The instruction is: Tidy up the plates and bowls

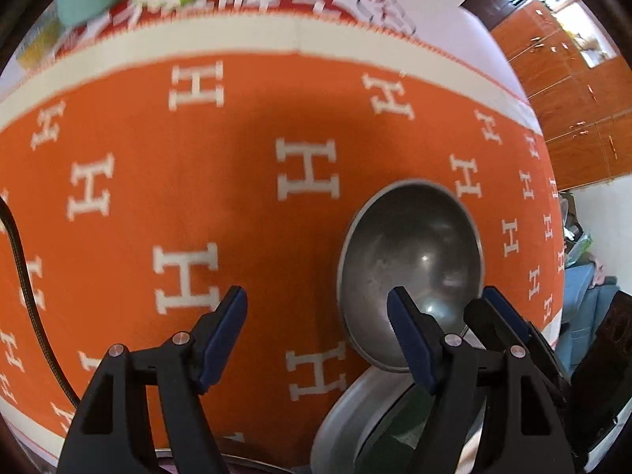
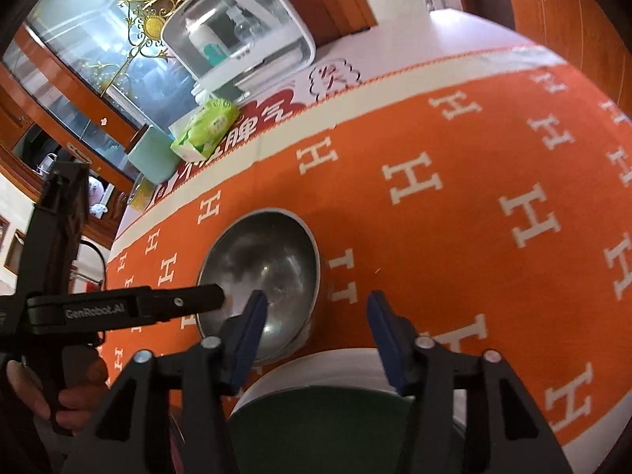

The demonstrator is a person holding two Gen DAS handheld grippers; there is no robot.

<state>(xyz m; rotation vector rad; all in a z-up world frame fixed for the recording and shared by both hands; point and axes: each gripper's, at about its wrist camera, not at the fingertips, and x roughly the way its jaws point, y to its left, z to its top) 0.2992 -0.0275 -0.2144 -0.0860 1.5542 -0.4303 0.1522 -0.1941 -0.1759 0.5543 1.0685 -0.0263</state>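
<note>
A steel bowl (image 1: 410,260) (image 2: 260,264) sits upright on the orange cloth with white H letters (image 1: 158,158). My left gripper (image 1: 316,308) is open and straddles the bowl's left rim, with one finger over the inside and the other over the cloth. My right gripper (image 2: 318,308) is open too, straddling the bowl's near right rim without pressing on it. In the left wrist view, its fingers (image 1: 493,312) reach the bowl's right edge. A white bowl with a dark green inside (image 2: 316,367) (image 1: 347,407) lies close under both grippers, partly hidden by the fingers.
A green tissue pack (image 2: 205,130), a mint container (image 2: 152,156) and a clear-lidded white appliance (image 2: 237,27) stand along the table's far side. A black cable (image 1: 23,276) runs over the cloth at the left. Wooden cabinets (image 1: 572,118) stand beyond the table. A hand (image 2: 59,387) holds the left gripper.
</note>
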